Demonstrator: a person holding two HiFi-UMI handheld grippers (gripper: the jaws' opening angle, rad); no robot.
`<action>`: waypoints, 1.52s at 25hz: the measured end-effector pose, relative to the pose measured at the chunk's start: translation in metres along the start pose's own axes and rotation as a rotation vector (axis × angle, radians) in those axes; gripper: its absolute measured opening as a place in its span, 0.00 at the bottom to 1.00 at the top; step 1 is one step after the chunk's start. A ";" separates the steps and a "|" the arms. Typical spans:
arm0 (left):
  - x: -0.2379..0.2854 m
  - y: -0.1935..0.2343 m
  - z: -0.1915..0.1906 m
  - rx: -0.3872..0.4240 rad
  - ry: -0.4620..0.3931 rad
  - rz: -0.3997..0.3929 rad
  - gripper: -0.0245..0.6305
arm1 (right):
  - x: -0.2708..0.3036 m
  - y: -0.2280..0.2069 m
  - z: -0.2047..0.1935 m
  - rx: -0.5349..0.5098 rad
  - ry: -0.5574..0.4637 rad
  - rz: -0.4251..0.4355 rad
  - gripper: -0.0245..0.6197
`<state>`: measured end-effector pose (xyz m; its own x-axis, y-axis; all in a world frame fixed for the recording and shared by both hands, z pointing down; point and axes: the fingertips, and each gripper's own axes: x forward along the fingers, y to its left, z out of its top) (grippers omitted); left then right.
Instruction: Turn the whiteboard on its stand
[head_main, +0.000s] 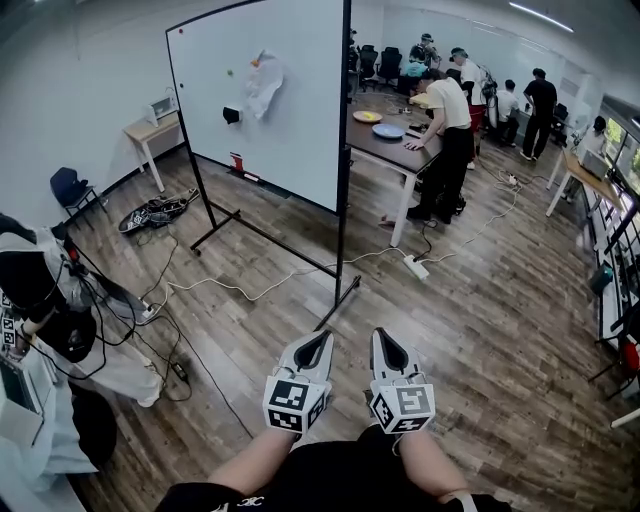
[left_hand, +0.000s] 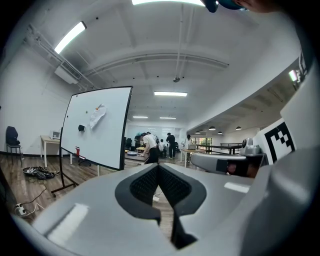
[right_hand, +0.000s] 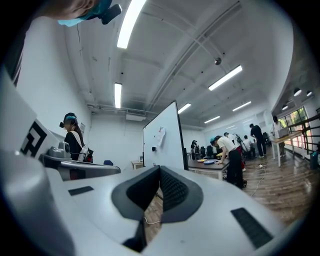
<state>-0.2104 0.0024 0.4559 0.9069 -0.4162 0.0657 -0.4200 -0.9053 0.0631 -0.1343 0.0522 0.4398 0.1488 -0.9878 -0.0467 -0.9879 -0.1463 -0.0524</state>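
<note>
The whiteboard (head_main: 265, 95) stands upright in a black frame on a floor stand (head_main: 270, 240), a few steps ahead of me. A crumpled white sheet (head_main: 264, 85), a black eraser (head_main: 231, 115) and a small green magnet stick to its face. My left gripper (head_main: 320, 338) and right gripper (head_main: 383, 336) hang side by side close to my body, both shut and holding nothing, well short of the board's near post (head_main: 343, 200). The left gripper view shows the whiteboard (left_hand: 97, 132) at the left beyond the left gripper (left_hand: 158, 166). In the right gripper view the whiteboard (right_hand: 162, 142) stands edge-on past the right gripper (right_hand: 160, 169).
Behind the board a dark table (head_main: 385, 150) carries plates, and a person (head_main: 447, 120) leans on it. A power strip (head_main: 415, 267) and white cable (head_main: 250, 290) lie across the wood floor. Another person with gear (head_main: 50, 310) stands at my left. More people and desks fill the back right.
</note>
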 end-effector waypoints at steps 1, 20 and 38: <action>0.002 0.005 0.001 0.000 -0.001 0.001 0.05 | 0.006 0.001 0.001 -0.003 -0.002 0.002 0.05; 0.144 0.078 -0.007 0.041 0.006 0.088 0.05 | 0.152 -0.095 -0.012 0.002 -0.031 0.067 0.05; 0.301 0.137 0.008 -0.023 0.063 0.190 0.05 | 0.299 -0.192 -0.014 0.026 0.038 0.183 0.05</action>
<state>0.0051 -0.2471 0.4758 0.8077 -0.5724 0.1412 -0.5846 -0.8086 0.0667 0.0994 -0.2161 0.4496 -0.0361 -0.9992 -0.0200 -0.9967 0.0374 -0.0726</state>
